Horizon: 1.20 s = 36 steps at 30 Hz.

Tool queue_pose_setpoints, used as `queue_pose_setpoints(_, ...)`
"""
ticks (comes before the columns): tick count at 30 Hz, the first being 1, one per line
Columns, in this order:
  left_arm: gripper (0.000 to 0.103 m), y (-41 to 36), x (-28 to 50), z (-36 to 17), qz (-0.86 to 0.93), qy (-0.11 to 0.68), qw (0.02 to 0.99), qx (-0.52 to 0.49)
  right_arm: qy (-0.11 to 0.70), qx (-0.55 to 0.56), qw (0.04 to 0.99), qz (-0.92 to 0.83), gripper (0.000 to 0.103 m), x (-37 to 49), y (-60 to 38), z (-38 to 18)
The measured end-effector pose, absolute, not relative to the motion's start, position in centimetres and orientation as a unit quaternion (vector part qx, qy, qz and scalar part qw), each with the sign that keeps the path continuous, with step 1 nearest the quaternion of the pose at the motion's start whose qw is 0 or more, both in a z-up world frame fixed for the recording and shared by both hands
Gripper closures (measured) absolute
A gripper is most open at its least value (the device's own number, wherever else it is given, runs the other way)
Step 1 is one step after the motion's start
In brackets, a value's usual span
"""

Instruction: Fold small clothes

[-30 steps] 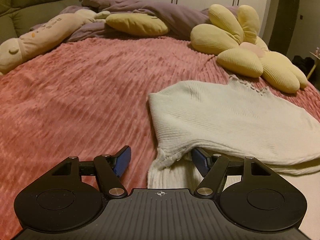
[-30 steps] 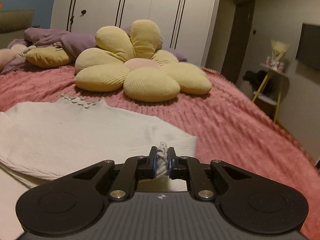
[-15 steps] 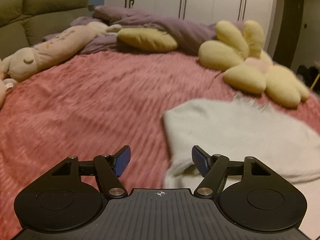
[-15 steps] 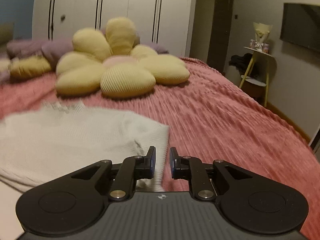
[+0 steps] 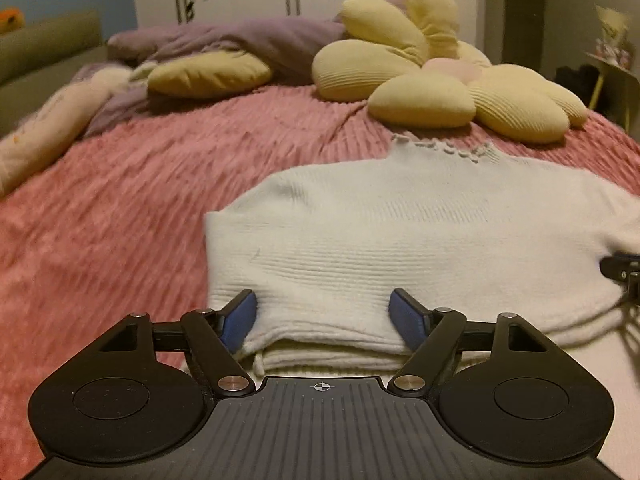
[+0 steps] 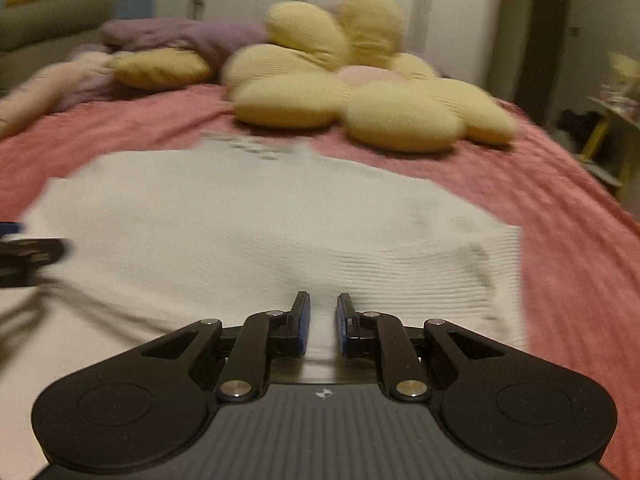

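Observation:
A cream knit sweater (image 5: 400, 236) lies folded on the pink bedspread (image 5: 120, 200), its frilled collar at the far side. My left gripper (image 5: 324, 316) is wide open over the sweater's near left edge, holding nothing. In the right wrist view the sweater (image 6: 260, 232) fills the middle. My right gripper (image 6: 323, 316) hovers over its near right part with a narrow gap between the fingers and nothing between them. Each gripper shows at the edge of the other's view: the right one (image 5: 624, 272) and the left one (image 6: 28, 256).
A yellow flower-shaped cushion (image 5: 448, 80) lies just beyond the sweater. A purple duvet (image 5: 240, 44), a yellow pillow (image 5: 208, 74) and a long plush toy (image 5: 48, 132) lie at the bed's far left. A side table (image 6: 616, 120) stands beyond the bed's right edge.
My right gripper let go of the sweater's frilled cuff and opened slightly. Both grippers pulled back, then moved inward over the sweater's near edge. The left stayed open.

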<state>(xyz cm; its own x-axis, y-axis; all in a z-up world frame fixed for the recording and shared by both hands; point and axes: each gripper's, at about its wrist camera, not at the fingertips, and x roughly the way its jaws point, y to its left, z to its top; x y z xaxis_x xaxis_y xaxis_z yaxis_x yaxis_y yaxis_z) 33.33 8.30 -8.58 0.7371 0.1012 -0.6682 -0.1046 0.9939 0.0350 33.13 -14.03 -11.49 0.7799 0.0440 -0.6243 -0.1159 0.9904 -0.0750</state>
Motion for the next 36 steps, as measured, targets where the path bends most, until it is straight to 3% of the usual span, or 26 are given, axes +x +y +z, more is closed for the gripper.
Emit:
queue_pose_setpoints(2,0.017,8.5,34.1,-8.8,0.065,0.362,0.930,-0.008,0.335,-0.047,0.940,0.039,0.092,34.3,-14.6,-11.7)
queue_pose_setpoints(6,0.024,8.2,33.2,-7.7,0.068,0.365,0.928,-0.016,0.327,-0.077,0.941,0.043,0.092,33.8,-13.6,-11.4)
queue_pose_setpoints(10,0.023,7.3,31.3,-7.1,0.051,0.364,0.930,-0.018,0.317,-0.016,0.945,0.080,0.091,31.4,-14.5,-9.7)
queue_pose_setpoints(24,0.022,6.2,30.7,-6.8,0.058,0.377,0.925,0.003,0.326,-0.046,0.939,0.097,0.088,30.0,-13.6,-11.5)
queue_pose_setpoints(32,0.022,6.3,29.6,-6.5,0.016,0.414,0.908,-0.065,0.315,-0.059,0.943,0.093,0.088,29.6,-13.3,-11.8)
queue_pose_setpoints(36,0.022,5.5,30.1,-7.0,0.015,0.408,0.912,-0.045,0.317,-0.054,0.942,0.093,0.088,29.4,-13.4,-11.4)
